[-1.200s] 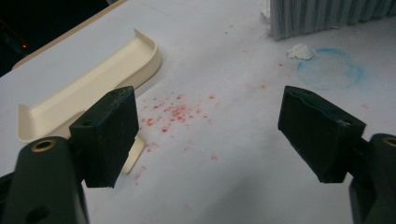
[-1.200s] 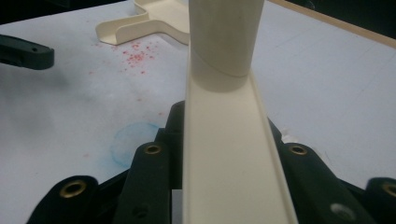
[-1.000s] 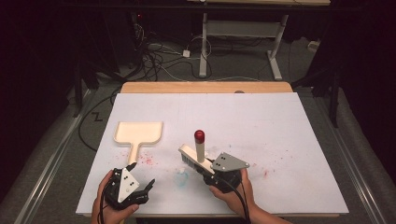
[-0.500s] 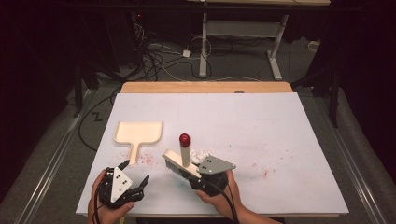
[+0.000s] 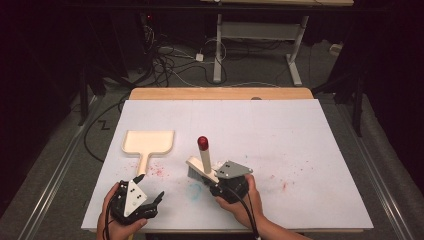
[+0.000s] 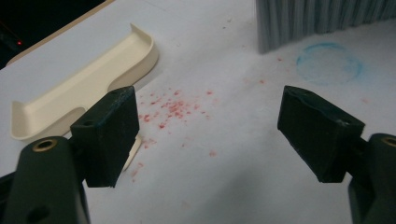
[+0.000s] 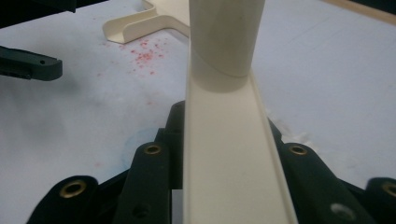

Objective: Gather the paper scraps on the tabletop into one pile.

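Note:
My right gripper (image 5: pixel 214 184) is shut on a cream brush (image 5: pixel 199 169) near the table's front edge. The brush's handle (image 5: pixel 205 156) stands up, capped by a red tip (image 5: pixel 202 142). In the right gripper view the cream brush back (image 7: pixel 229 158) runs between the two jaws, with the handle (image 7: pixel 226 32) rising ahead. A cream dustpan (image 5: pixel 148 142) lies flat to the left, with red crumbs (image 5: pixel 157 171) scattered beside its handle. My left gripper (image 5: pixel 149 187) is open at the front left. In its own view the left gripper (image 6: pixel 210 130) frames the crumbs (image 6: pixel 173 109), with the dustpan (image 6: pixel 79 88) beyond and the grey bristles (image 6: pixel 317 18) at top right.
The white table sheet (image 5: pixel 300 135) carries more faint red specks (image 5: pixel 284 185) at the right and a pale blue ring mark (image 5: pixel 195 190) by the brush. A wooden edge (image 5: pixel 220 93) borders the far side. Cables and a desk frame lie on the floor beyond.
My right gripper has carried the brush a little to the left across the sheet, toward the dustpan side. The left gripper has stayed open and barely shifted.

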`<state>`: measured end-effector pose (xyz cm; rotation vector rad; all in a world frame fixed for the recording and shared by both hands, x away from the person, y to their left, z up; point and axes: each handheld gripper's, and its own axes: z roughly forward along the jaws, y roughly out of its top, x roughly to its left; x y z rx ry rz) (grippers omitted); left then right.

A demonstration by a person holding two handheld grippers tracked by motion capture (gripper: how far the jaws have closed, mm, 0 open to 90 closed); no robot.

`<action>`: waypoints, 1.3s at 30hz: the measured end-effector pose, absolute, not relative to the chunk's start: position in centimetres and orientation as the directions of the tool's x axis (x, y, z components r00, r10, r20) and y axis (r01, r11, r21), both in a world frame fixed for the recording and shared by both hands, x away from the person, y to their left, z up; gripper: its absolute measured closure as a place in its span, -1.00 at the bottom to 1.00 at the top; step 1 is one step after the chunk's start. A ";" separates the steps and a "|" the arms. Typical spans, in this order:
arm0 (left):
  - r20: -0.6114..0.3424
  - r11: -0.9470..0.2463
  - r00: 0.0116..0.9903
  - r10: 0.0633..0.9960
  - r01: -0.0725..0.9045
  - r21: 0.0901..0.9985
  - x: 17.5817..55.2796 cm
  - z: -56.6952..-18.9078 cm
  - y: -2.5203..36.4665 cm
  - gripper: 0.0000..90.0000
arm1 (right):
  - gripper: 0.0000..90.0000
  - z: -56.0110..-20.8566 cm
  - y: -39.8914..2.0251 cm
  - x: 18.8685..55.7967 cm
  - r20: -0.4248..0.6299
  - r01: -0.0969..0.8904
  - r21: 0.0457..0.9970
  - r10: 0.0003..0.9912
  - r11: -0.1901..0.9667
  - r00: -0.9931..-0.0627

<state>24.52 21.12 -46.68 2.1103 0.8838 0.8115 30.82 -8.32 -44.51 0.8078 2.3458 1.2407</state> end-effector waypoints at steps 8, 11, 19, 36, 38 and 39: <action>0.273 -0.530 0.578 0.769 0.337 0.778 24.5 -46.8 20.9 -0.56 | 0.50 -42.0 -11.0 29.8 -0.035 0.262 0.874 0.591 0.410 -0.806; 0.270 -0.530 0.579 0.769 0.341 0.777 24.6 -46.9 20.9 -0.56 | 0.50 -40.6 -12.8 29.5 -0.016 0.258 0.887 0.583 0.384 -0.812; 0.286 -0.545 0.585 0.759 0.331 0.771 24.6 -46.9 20.8 -0.56 | 0.50 -38.6 -19.4 29.4 -0.066 0.226 0.889 0.600 0.398 -0.797; 0.308 -0.581 0.606 0.733 0.324 0.747 24.7 -47.0 20.1 -0.56 | 0.50 -43.2 -25.1 28.2 -0.072 0.271 0.796 0.529 0.541 -0.846; 0.305 -0.580 0.608 0.733 0.324 0.747 24.8 -47.1 20.1 -0.56 | 0.50 -43.6 -24.5 28.5 -0.073 0.258 0.800 0.515 0.542 -0.854; 0.303 -0.579 0.609 0.732 0.324 0.748 24.8 -47.1 20.1 -0.56 | 0.50 -43.7 -24.1 28.7 -0.068 0.260 0.800 0.512 0.541 -0.857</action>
